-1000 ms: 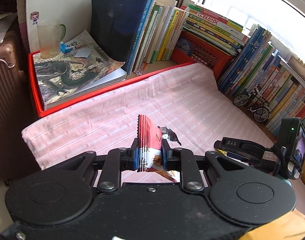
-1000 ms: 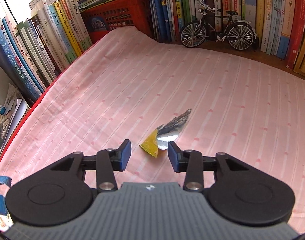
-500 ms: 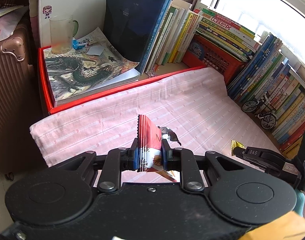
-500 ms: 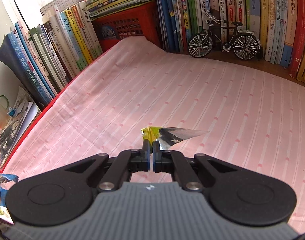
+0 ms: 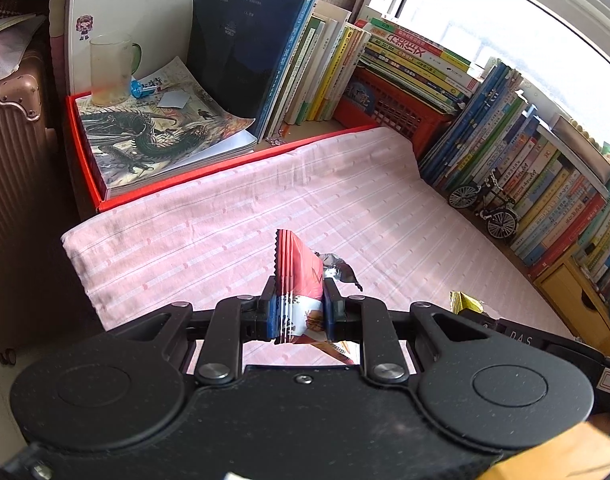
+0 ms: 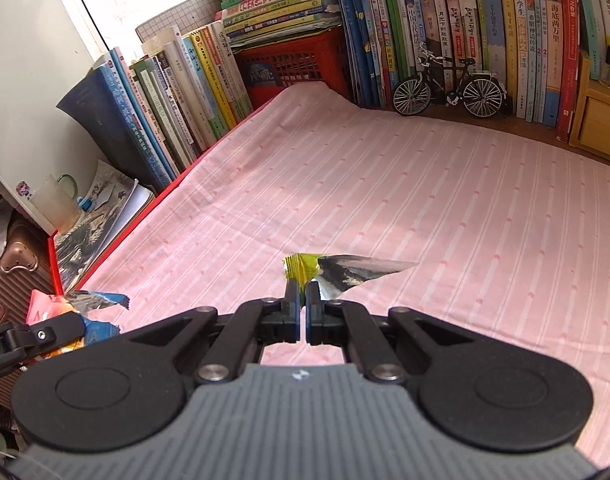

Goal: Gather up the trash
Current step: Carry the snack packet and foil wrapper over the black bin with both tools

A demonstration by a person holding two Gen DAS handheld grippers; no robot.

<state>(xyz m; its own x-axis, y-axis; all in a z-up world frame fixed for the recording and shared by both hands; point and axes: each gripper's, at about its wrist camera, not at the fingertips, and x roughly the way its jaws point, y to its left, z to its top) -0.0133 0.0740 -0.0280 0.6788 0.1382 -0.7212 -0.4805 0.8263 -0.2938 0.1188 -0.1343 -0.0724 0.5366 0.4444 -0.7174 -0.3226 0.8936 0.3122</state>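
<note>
Red-and-white crinkled foil snack wrapper [image 5: 299,280] is sitting clamped in my left gripper [image 5: 298,308], above the pink striped cloth [image 5: 225,216]. Through the right camera, I'm pinching a yellow-and-silver torn foil wrapper [image 6: 329,270] with my right gripper [image 6: 303,312], jaws nearly touching, clear of the cloth. Only its corner is caught, so a quick swing could be slipping it free.

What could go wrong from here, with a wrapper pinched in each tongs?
The right tongs grip the yellow wrapper only by its corner; its torn silver flap hangs free and could slip out. The left tongs hold a bulky red wrapper with loose foil trailing, which might snag or drop onto the pink cloth.
</note>
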